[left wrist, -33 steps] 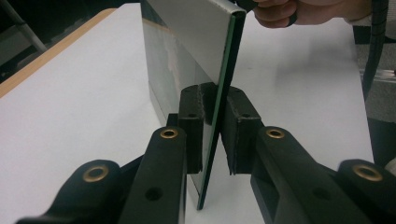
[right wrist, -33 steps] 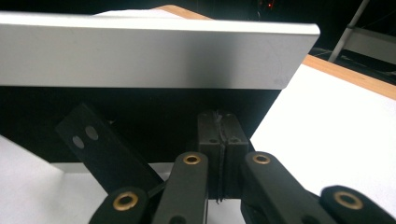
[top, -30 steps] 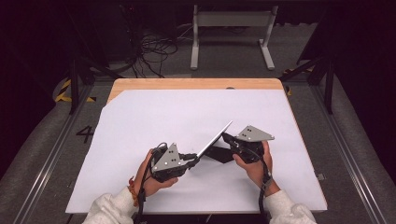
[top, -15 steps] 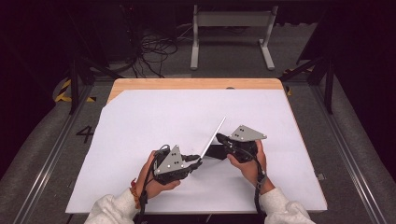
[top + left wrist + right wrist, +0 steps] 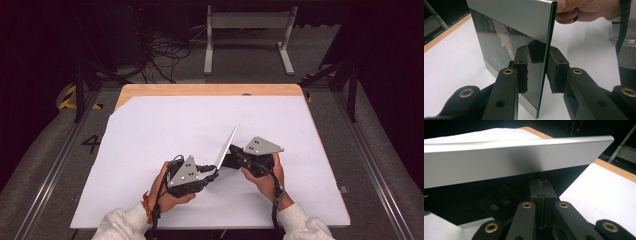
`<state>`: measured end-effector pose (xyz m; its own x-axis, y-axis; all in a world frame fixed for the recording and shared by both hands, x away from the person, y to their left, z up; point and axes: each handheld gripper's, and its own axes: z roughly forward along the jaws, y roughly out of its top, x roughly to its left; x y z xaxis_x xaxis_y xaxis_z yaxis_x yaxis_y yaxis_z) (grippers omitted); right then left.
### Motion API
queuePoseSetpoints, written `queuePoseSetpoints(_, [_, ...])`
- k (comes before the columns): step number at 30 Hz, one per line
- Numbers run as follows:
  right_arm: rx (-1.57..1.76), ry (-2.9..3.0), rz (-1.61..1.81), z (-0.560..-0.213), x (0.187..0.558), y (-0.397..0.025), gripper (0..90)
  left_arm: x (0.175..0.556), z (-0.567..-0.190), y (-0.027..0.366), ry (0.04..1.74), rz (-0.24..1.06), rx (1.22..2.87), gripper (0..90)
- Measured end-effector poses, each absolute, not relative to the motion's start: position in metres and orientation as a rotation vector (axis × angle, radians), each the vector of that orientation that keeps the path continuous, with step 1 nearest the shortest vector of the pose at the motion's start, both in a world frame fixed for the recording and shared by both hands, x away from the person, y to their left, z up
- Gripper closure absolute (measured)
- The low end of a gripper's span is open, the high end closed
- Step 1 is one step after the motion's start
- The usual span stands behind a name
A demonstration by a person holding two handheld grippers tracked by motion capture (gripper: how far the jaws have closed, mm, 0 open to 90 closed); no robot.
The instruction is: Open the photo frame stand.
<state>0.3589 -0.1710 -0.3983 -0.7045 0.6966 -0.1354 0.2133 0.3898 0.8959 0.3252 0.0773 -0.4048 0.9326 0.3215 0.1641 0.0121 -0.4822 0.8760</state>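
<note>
left tool at panel base | right tool behind panel | panel tilted

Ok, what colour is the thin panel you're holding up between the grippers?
Silver-grey metal shell with a glossy black face: the panel shows best in the left gripper view.

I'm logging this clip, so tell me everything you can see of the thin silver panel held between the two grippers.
The silver panel is a thin, flat, rectangular slab, like brushed metal on the outside with a dark glossy inner face that mirrors the jaws. It stands tilted on edge above the white table cover. The left gripper straddles its near edge, with a gap showing at one pad. The right gripper has its jaws pressed together below the panel; whether they pinch it can't be told.
</note>
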Motion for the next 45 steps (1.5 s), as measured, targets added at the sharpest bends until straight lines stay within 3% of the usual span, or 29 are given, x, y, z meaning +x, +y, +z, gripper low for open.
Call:
queuePoseSetpoints(14, [0.768,2.179,1.315,-0.392,0.349,-0.174,88.3,0.323,-0.402,0.080,0.208,0.377,2.049,73.2])
queuePoseSetpoints(23, [0.782,2.176,1.320,-0.393,0.350,-0.175,88.3,0.319,-0.401,0.084,0.176,0.359,2.070,80.8])
queuePoseSetpoints(45, [0.769,2.180,1.308,-0.391,0.348,-0.172,90.0,0.317,-0.405,0.075,0.167,0.342,2.062,78.7])
